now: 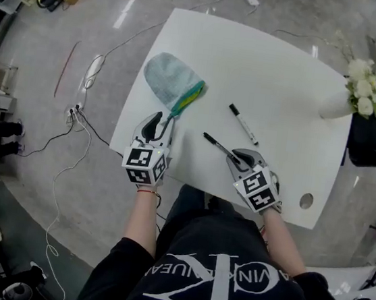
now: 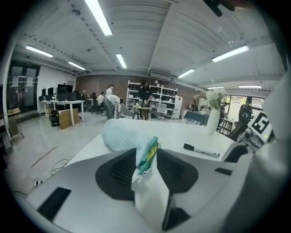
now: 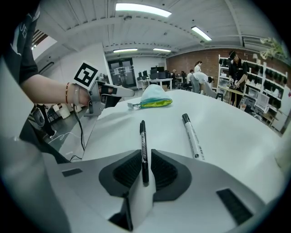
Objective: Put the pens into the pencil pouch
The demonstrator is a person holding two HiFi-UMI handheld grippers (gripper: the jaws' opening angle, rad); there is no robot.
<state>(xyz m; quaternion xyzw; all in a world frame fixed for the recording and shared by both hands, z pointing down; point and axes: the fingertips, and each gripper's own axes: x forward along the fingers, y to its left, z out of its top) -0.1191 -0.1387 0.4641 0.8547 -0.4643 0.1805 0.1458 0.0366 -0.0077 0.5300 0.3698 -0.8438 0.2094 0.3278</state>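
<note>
The left gripper (image 1: 159, 118) rests at the near left part of the white table (image 1: 280, 62) with its jaws spread. The teal-and-yellow zip end of the pouch (image 1: 164, 76) lies in the gap between them, and neither pad presses on it. The pouch is pale blue-grey and soft-looking. It lies flat on the table, with its rounded end pointing away from the person (image 1: 220, 279) and its coloured end reaching back to the left gripper's tips. The right gripper (image 3: 144, 154) is tilted down onto the table nearer the middle, just in front of the person. Its jaws are drawn in close on either side of the black pen (image 3: 142, 134), whose near end sits between the pads. A thin gap shows at one pad, so the pen is framed rather than firmly pinched. The pen lies on the table, its far end pointing away toward the pouch but well apart from it. A marker (image 1: 244, 124) with a white barrel and a black cap lies on the table beyond the black pen, apart from both the pen and the pouch. At the table's far right corner stands a white vase (image 1: 333, 104) with white flowers (image 1: 367, 86).
</note>
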